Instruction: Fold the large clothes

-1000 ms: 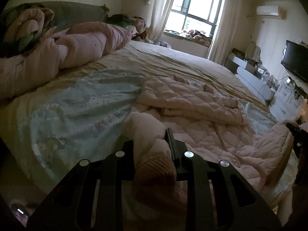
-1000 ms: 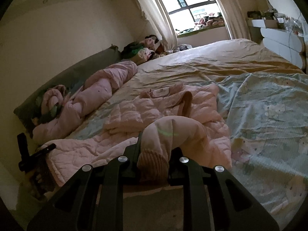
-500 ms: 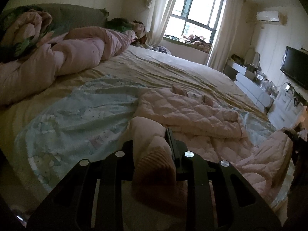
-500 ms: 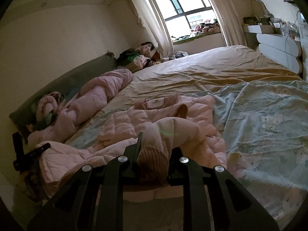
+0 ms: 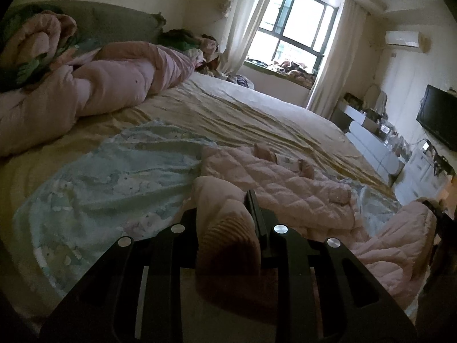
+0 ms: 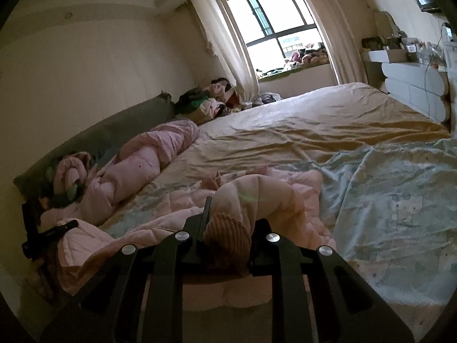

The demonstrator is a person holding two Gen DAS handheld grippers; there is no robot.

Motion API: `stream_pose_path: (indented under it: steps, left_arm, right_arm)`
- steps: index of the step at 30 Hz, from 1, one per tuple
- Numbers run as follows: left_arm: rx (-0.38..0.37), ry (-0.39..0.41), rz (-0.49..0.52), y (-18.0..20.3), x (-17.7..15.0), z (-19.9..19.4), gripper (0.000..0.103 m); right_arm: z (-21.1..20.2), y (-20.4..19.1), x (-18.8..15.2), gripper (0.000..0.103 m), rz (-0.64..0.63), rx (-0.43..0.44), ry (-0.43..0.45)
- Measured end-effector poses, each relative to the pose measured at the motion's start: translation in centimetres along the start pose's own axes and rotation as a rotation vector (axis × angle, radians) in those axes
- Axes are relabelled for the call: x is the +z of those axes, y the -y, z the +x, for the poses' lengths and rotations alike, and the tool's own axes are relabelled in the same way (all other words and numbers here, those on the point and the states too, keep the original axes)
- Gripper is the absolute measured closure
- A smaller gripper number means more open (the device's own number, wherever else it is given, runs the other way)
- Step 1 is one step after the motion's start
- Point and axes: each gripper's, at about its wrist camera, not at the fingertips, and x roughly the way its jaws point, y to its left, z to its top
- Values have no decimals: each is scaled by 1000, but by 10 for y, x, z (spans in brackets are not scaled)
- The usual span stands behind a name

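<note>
Pink quilted jacket [image 5: 274,177] cuffs clamped in each hand-held gripper [image 5: 225,225].

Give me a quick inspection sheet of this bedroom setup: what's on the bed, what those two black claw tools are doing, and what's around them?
Surface: bed with a wrinkled yellowish sheet; a pale blue printed blanket spread over its near part.
Job's things: pink quilted jacket lying rumpled on the blanket, partly lifted at both sleeve ends.
Clutter: rolled pink duvet along the headboard; heap of clothes near the curtain.
Grippers: left gripper shut on one ribbed cuff; right gripper shut on the other ribbed cuff.
Cables: thin wires by the white drawers.
Surroundings: bright window, wall air conditioner, dark television.
</note>
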Motion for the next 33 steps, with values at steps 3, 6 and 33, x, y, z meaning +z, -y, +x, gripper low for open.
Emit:
stream_pose_path:
  steps: [3,6,33]
  left_arm:
    - [-5,9,5,2,9,3,86]
    - [-8,19,14,5,16,7,86]
    - [46,72,89,22,102,72,86]
  right_arm:
    - [3,1,8,86,12,-7,21]
    - [6,2,13,86,30,-19,41]
    - [66,21,87,86,23,-159,142]
